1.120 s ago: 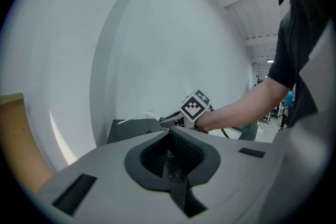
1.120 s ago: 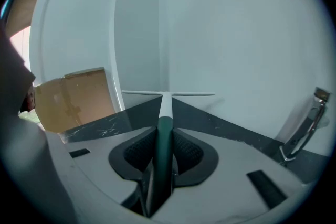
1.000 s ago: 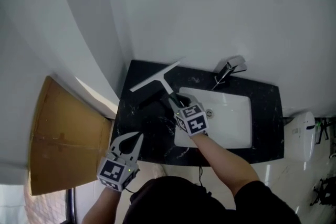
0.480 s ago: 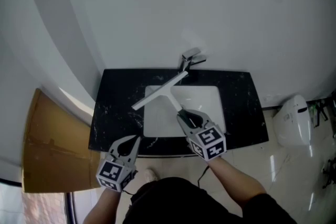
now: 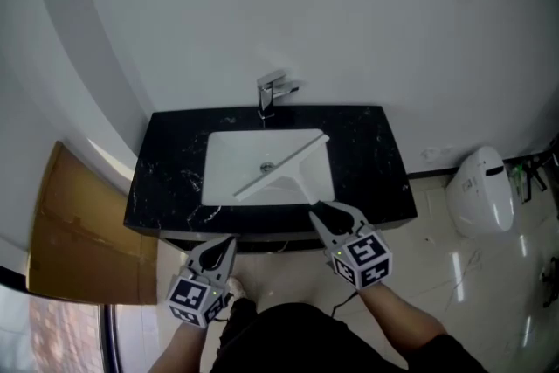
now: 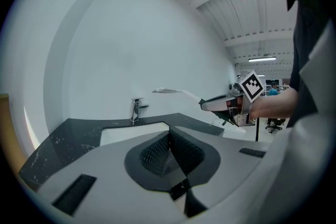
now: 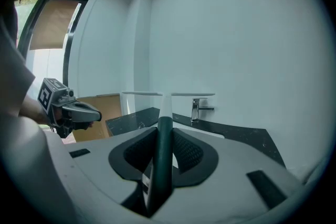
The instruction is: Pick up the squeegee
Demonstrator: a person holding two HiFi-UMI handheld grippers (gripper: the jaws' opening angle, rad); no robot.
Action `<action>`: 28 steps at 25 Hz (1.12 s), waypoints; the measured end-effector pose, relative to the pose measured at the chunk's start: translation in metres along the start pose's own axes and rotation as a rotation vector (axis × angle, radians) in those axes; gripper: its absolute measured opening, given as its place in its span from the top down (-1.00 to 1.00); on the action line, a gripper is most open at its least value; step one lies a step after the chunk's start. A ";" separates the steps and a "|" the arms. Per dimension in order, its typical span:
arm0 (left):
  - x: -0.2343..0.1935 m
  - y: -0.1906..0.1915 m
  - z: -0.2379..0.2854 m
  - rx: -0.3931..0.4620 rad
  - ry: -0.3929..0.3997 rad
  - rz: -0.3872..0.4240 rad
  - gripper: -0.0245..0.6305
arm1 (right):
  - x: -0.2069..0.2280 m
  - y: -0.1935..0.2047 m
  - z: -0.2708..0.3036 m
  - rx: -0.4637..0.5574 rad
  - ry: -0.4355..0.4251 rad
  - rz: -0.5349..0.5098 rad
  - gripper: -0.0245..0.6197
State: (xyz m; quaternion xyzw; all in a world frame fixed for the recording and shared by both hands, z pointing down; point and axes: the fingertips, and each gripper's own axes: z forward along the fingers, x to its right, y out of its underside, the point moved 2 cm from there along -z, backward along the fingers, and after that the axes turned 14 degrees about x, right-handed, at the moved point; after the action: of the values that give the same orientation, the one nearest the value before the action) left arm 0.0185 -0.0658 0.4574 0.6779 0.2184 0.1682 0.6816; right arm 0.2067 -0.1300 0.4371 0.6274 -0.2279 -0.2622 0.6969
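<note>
My right gripper (image 5: 330, 219) is shut on the dark handle of the squeegee (image 5: 284, 166), which I hold in the air over the white basin (image 5: 229, 158). Its white blade (image 7: 168, 94) lies crosswise ahead of the jaws in the right gripper view, level with the tap (image 7: 198, 109). The squeegee (image 6: 176, 93) also shows in the left gripper view, sticking out from the right gripper (image 6: 223, 104). My left gripper (image 5: 216, 255) hangs in front of the counter's near edge with its jaws together and nothing between them (image 6: 169, 150).
A black marble counter (image 5: 378, 162) holds the basin, with a chrome tap (image 5: 267, 92) at the back against a white wall. A brown cardboard panel (image 5: 74, 231) leans at the left. A white toilet (image 5: 476, 188) stands at the right on a glossy floor.
Both grippers have drawn back from the counter toward me. The right one has lifted the squeegee off the counter's left side and now holds it over the basin.
</note>
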 end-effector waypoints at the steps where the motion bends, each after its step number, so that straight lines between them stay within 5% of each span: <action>1: 0.009 0.001 -0.002 -0.003 0.000 0.000 0.94 | 0.002 0.000 -0.010 0.001 0.001 0.004 0.61; 8: 0.035 0.003 -0.019 -0.007 0.003 0.006 0.94 | -0.005 0.006 -0.050 0.023 0.025 0.030 0.61; 28: 0.001 -0.015 -0.045 0.029 0.058 0.044 0.94 | -0.056 0.001 -0.043 0.048 0.049 0.014 0.61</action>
State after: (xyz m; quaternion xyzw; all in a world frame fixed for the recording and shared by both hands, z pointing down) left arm -0.0049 -0.0271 0.4432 0.6871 0.2254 0.1998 0.6611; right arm 0.1917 -0.0611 0.4340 0.6488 -0.2214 -0.2365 0.6886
